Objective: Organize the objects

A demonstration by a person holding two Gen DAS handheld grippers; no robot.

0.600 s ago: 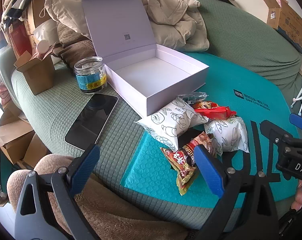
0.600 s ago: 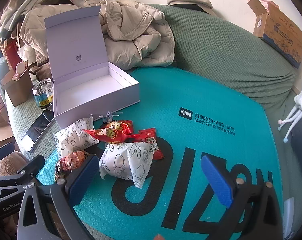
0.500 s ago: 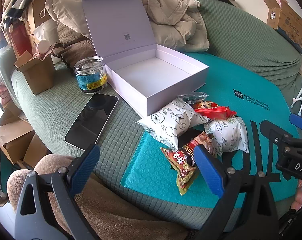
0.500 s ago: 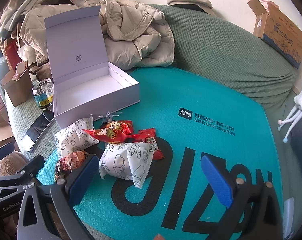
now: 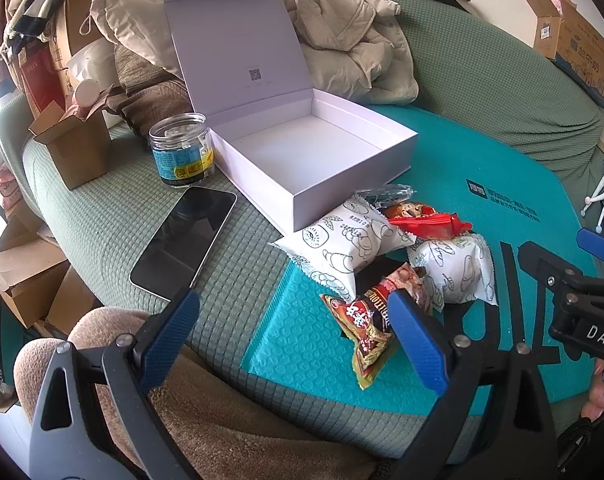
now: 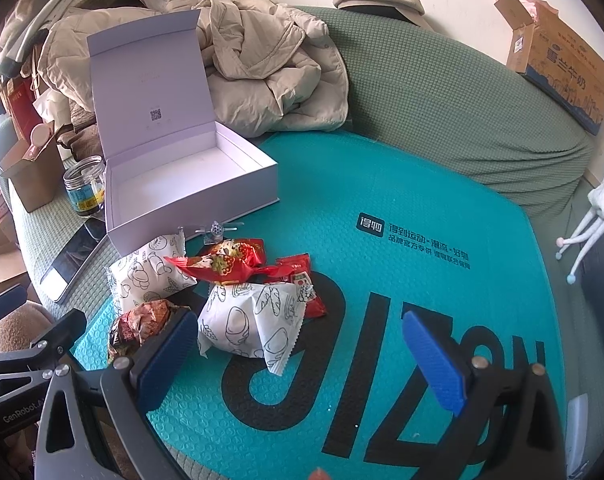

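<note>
- The white box (image 5: 302,152) stands open on the green sofa cover (image 5: 114,216), lid upright at the back, its inside bare and pale lilac-white.
- Just in front of the box a heap of snack packets lies on the teal bubble mailer (image 6: 402,208): two white packets with line drawings of bread (image 5: 342,240) (image 6: 254,316), one dark red-and-gold packet (image 5: 372,320), one shiny red candy wrapper (image 6: 222,266), one small red sachet (image 6: 304,284) and one clear wrapped piece (image 6: 216,232).
- The left tool (image 5: 294,340) hangs over the sofa's near edge, blue pads spread wide, gripping nothing; the dark red-and-gold packet lies just past its right pad.
- The right tool (image 6: 298,356) is likewise wide open and empty, above the mailer's black lettering; the nearer white packet sits just beyond its left pad.
- One glass jar (image 5: 182,152) and one phone (image 5: 184,240) lie left of the box.
</note>
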